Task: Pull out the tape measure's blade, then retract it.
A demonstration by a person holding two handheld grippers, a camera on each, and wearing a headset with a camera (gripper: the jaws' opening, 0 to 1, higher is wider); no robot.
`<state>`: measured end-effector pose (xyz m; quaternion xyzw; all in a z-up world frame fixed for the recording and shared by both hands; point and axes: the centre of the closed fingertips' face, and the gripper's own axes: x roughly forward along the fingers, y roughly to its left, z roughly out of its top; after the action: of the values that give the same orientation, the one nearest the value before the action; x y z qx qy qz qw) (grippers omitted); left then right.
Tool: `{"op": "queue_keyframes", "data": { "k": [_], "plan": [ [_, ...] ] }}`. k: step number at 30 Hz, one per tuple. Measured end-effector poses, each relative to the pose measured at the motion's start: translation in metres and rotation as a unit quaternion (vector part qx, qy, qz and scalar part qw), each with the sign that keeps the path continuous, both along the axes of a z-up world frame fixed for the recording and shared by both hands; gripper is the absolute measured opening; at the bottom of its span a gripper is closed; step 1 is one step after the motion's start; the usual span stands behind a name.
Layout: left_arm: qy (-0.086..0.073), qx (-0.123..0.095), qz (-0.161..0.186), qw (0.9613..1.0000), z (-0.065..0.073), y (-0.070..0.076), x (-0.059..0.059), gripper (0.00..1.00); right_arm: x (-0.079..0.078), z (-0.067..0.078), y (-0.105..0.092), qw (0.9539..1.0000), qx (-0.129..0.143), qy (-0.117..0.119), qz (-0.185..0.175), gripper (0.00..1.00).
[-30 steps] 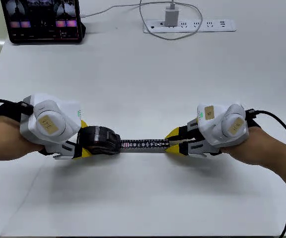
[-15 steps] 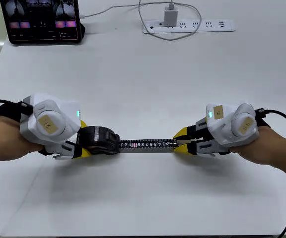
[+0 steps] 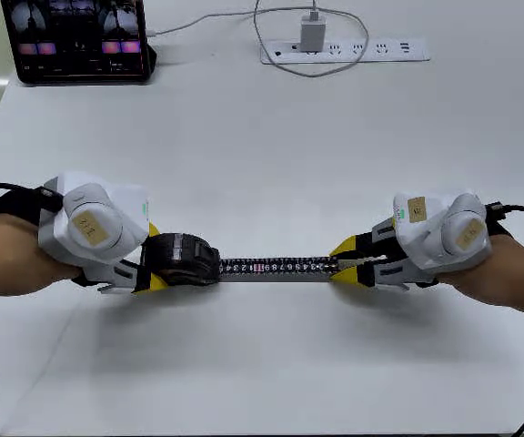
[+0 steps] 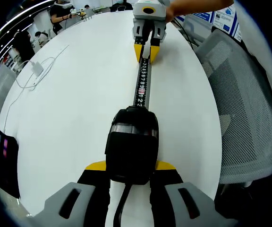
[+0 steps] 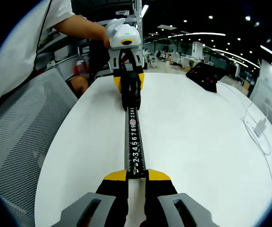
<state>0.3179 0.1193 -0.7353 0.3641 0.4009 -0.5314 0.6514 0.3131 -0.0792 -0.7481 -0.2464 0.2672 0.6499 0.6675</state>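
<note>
While stretched between the two grippers, lies flat along the white table (image 3: 262,155) as a numbered blade (image 3: 276,266), running rightward out of the black tape measure (image 3: 182,259) near the front edge. Clenched around the case by the left gripper (image 3: 153,257); pinched at the tip by the right gripper (image 3: 339,264), jaws closed on it. Farther back: tablet (image 3: 78,36) and power strip (image 3: 371,47).
</note>
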Motion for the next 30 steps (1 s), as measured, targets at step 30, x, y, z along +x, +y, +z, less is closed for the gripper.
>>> {"op": "queue_keyframes", "data": {
  "k": [30],
  "plan": [
    [0.003, -0.002, 0.002, 1.0000, 0.000, -0.002, 0.001, 0.27, -0.001, -0.001, -0.044, 0.9996, -0.020, 0.002, -0.019, 0.08]
  ]
}}
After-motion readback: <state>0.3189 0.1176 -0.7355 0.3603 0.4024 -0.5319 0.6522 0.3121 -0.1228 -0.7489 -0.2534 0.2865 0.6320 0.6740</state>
